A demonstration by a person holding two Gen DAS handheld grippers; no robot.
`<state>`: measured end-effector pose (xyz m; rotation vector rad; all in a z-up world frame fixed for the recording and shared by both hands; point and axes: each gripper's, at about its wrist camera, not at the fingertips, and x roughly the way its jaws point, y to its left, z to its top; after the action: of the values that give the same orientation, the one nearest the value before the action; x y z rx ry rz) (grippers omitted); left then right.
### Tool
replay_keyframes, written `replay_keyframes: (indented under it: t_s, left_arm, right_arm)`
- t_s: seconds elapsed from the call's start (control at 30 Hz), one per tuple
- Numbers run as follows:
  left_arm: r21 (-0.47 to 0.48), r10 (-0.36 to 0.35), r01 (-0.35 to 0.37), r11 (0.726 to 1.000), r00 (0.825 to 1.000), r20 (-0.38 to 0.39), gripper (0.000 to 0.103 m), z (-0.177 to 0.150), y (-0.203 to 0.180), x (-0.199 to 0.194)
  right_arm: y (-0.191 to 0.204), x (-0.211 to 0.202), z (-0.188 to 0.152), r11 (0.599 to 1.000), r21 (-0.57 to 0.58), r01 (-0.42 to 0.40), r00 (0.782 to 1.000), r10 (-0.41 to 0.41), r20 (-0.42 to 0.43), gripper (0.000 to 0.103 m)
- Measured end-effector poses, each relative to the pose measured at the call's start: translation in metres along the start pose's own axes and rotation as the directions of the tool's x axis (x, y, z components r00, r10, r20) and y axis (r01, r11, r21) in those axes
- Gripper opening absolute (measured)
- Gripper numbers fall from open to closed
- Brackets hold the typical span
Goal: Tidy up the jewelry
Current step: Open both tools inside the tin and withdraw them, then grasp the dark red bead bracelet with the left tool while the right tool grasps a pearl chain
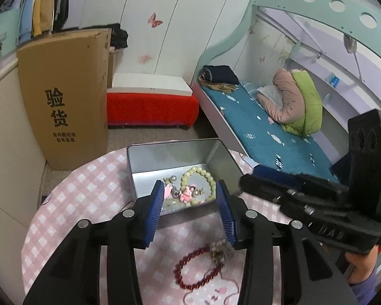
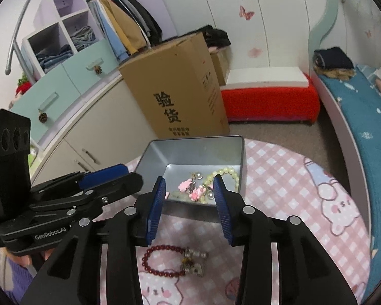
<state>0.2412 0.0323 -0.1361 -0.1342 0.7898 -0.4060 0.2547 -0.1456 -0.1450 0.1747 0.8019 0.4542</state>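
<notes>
**Both claws wide apart over the tin, red bracelet loose on the surface**

Round surface (image 2: 279, 178), pink check cloth with bunny prints. Far edge curves close behind the tin; beyond it floor, then a tall cardboard box (image 2: 175, 91), a red bench (image 2: 269, 101) and a bed (image 1: 266, 132) with teal cover. Bare cloth lies to the right of the tin in the right wrist view, and to its left in the left wrist view.

Metal tin (image 1: 165, 157), open, sits toward the far edge of the surface. Inside, bunched against its near wall: a pale green bead bracelet (image 1: 199, 178), pink bunny charms (image 2: 196, 193), pearl earrings (image 1: 173, 178).

Left claw (image 1: 189, 212): blue pads spread wide, nothing between them, held above the tin's near wall. Right claw (image 2: 189, 209): same, pads wide apart and empty, also over the near wall. The two sit side by side; each shows in the other's view as a black body at the frame's side.

Red bead bracelet (image 2: 162, 260) lies flat on the cloth on the near side of the tin, below and between the pads in both views, touched by neither claw. A cluster of small charms (image 2: 194, 261) lies against its right side; the right wrist view shows pearls in it, the left wrist view only a blurred tangle partly behind the pad.
</notes>
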Motion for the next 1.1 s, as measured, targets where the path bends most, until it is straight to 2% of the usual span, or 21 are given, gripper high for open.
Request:
replay_keyframes:
  t_s: [0.2, 0.33, 0.47, 0.57, 0.7, 0.87, 0.93, 1.03, 1.1]
  left_arm:
    - [0.031, 0.047, -0.047, 0.998, 0.999, 0.002, 0.040, -0.029, -0.006, -0.017]
    - [0.058, 0.079, -0.076, 0.995, 0.996, -0.050, 0.040, -0.054, -0.008, -0.010]
    - [0.044, 0.086, -0.081, 0.996, 0.990, -0.113, 0.040, -0.072, -0.005, 0.006]
    - [0.053, 0.124, -0.117, 0.992, 0.982, -0.142, 0.040, -0.081, -0.005, 0.019]
    - [0.063, 0.158, -0.148, 0.987, 0.971, -0.178, 0.040, -0.090, -0.006, 0.030]
    - [0.095, 0.172, -0.156, 0.983, 0.968, -0.183, 0.039, -0.098, -0.009, 0.033]
    - [0.112, 0.190, -0.172, 0.979, 0.965, -0.182, 0.035, -0.097, -0.009, 0.034]
    - [0.155, 0.252, -0.227, 0.962, 0.952, -0.171, 0.016, -0.096, -0.010, 0.037]
    - [0.165, 0.259, -0.232, 0.959, 0.950, -0.173, 0.011, -0.095, -0.008, 0.037]
  right_arm:
    - [0.001, -0.021, -0.023, 0.999, -0.022, 0.047, 0.999, -0.046, 0.007, 0.039]
    - [-0.004, -0.017, -0.047, 0.997, -0.024, 0.070, 0.997, -0.071, -0.036, 0.039]
    - [-0.011, -0.008, -0.070, 0.997, -0.002, 0.073, 0.994, -0.073, -0.080, 0.039]
    - [-0.014, -0.002, -0.082, 0.997, 0.002, 0.082, 0.991, -0.081, -0.104, 0.039]
    - [-0.012, 0.005, -0.088, 0.995, -0.013, 0.097, 0.988, -0.098, -0.121, 0.039]
    - [-0.009, 0.017, -0.088, 0.993, -0.040, 0.107, 0.984, -0.112, -0.138, 0.039]
    - [-0.008, 0.021, -0.086, 0.993, -0.049, 0.111, 0.983, -0.117, -0.144, 0.039]
    - [-0.005, 0.028, -0.085, 0.991, -0.068, 0.113, 0.981, -0.122, -0.152, 0.039]
    - [-0.003, 0.034, -0.083, 0.989, -0.085, 0.117, 0.979, -0.130, -0.158, 0.039]
